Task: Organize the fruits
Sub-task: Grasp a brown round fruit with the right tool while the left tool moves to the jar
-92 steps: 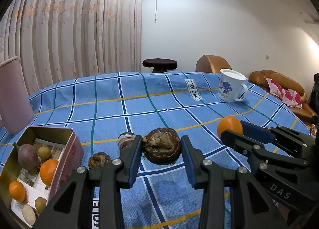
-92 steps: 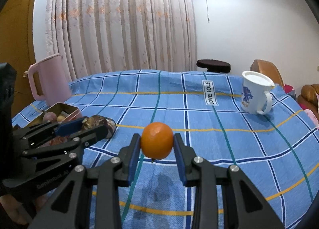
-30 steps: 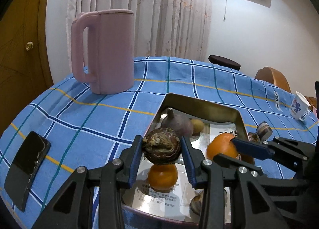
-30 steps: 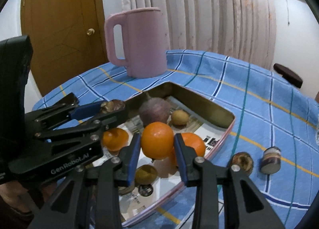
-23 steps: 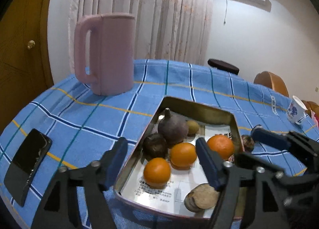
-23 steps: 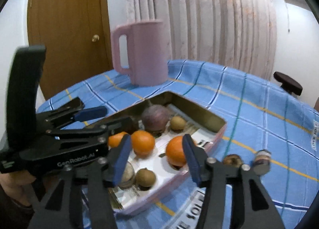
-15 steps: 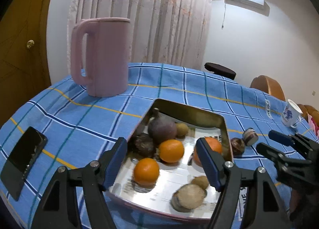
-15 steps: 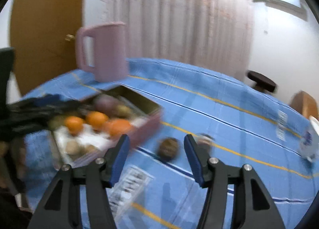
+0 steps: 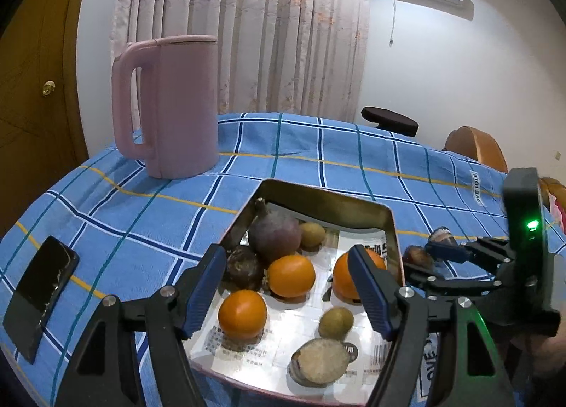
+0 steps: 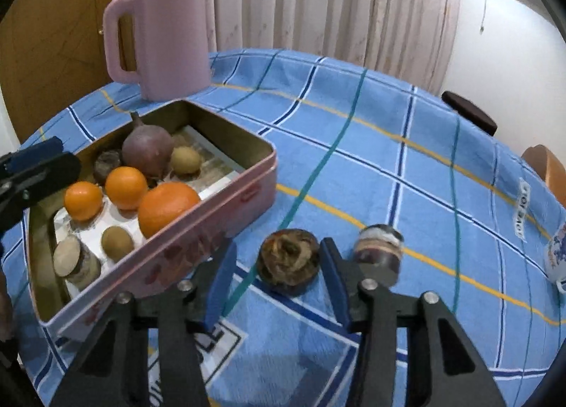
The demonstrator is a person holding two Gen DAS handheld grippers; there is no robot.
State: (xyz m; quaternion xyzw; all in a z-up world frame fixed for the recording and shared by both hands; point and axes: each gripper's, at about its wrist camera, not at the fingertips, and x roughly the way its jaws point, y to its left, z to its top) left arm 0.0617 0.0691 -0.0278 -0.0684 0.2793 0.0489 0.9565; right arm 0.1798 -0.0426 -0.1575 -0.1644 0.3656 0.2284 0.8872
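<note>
Mangosteen half framed by right claw, spread wide, nothing held; judged light, firm-shelled, best gripped across rind. Left claw wide, empty, over tin.

Pink jug, phone, perhaps a mug

Both grippers were built of black angular plastic links. The left gripper and right gripper carried ribbed blue pads, with silver screws at the joints. A green LED was lit on the right unit (white lettering partly hidden).
</note>
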